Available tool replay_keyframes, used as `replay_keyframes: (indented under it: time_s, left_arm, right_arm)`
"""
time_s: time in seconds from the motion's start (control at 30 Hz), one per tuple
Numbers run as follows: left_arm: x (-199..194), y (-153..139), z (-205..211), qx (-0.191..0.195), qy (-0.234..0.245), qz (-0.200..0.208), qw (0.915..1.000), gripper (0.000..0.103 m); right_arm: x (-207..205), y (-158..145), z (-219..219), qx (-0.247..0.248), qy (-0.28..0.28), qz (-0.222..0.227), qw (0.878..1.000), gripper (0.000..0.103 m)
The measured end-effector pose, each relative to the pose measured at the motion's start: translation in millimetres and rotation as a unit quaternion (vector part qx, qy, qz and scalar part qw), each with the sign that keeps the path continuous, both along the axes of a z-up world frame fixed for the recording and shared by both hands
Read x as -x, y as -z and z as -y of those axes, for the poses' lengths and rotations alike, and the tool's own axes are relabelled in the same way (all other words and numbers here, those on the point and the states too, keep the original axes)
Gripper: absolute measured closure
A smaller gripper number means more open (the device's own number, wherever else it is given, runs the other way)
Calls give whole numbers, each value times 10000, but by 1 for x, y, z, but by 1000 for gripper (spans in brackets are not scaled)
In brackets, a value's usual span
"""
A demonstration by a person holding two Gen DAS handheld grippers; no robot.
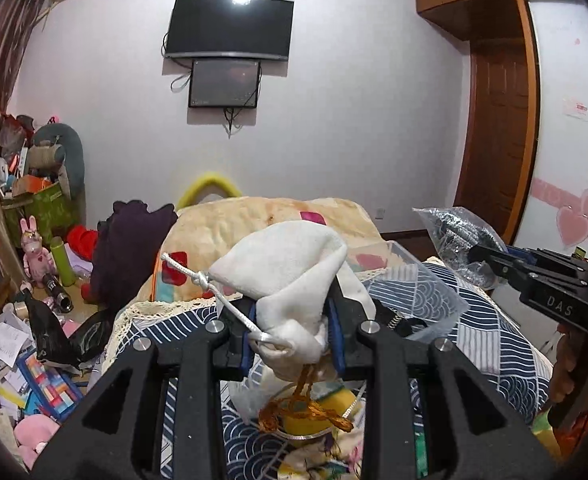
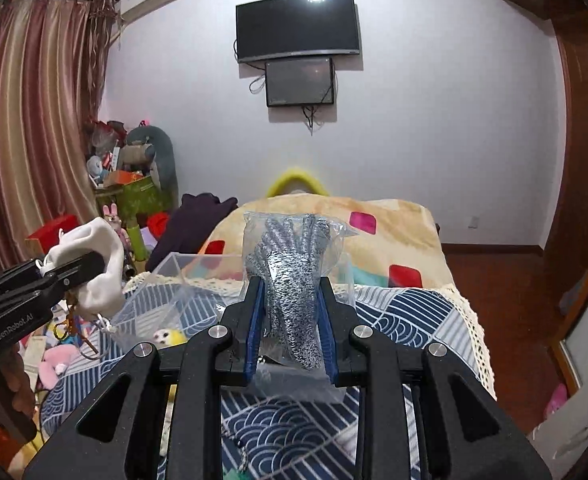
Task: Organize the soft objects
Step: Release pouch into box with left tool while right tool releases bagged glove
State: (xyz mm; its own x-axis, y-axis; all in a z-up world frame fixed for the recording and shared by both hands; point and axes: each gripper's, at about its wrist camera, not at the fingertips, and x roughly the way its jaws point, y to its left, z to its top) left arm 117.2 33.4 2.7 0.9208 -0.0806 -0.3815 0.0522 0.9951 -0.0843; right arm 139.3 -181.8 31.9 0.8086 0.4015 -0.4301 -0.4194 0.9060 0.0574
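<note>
my left gripper (image 1: 291, 332) has its fingers closed on a white drawstring pouch (image 1: 294, 276), held up in the air above the near part of the bed (image 2: 414, 312); its cord and a brown tassel dangle below. my right gripper (image 2: 289, 328) has its fingers clamped on a clear bag of grey speckled gloves (image 2: 294, 264), also lifted clear of the bedcover. between the two, toward the left side of the bed, sits a clear plastic box (image 2: 173, 276), open at the top as far as i can tell. a yellow plush toy (image 2: 169, 336) lies just beside it, near the left edge.

i judge this as the carrying step: both soft things are picked up, neither is put away. the next move calls for bringing one load over the box opening, lowering it, then opening those fingers, one hand at a time so the two grippers do not collide.
</note>
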Motion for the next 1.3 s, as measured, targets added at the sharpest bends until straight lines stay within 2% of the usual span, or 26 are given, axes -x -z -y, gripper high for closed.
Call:
replay_keyframes:
  time_s: [0.43,0.6,0.77,0.9,1.03,1.1,1.2,1.3]
  left_arm:
    - [-63,43,-2,-154,-30,-811,9966,74]
    - [-83,55,0,-6,46,-1127,9936,74]
    - [-94,65,5,-90,74,-1305,9914,74]
    - [-94,66,9,-198,122,-1331,9908,71]
    - [-93,64,8,-106,259,-1398,9898,63]
    - [-89,62,7,-42,266,-1395,9899,60]
    - [-81,57,7,-6,310,-1360,9902,60]
    - [-65,50,10,-129,294,-1215,9921,60]
  right_arm:
    - [-42,42,-27,683,22,-643,9956,80]
    - [-48,53,-34,941,32,-791,9924,80]
    - [-48,54,-34,1023,43,-813,9914,78]
    - [-49,51,-33,997,30,-865,9912,77]
    - [-41,49,-31,1037,17,-769,9916,65]
    - [-37,47,-30,1045,22,-690,9921,64]
    - [-28,41,-28,984,-34,-597,9934,64]
    - [-20,34,-24,883,-82,-512,9947,61]
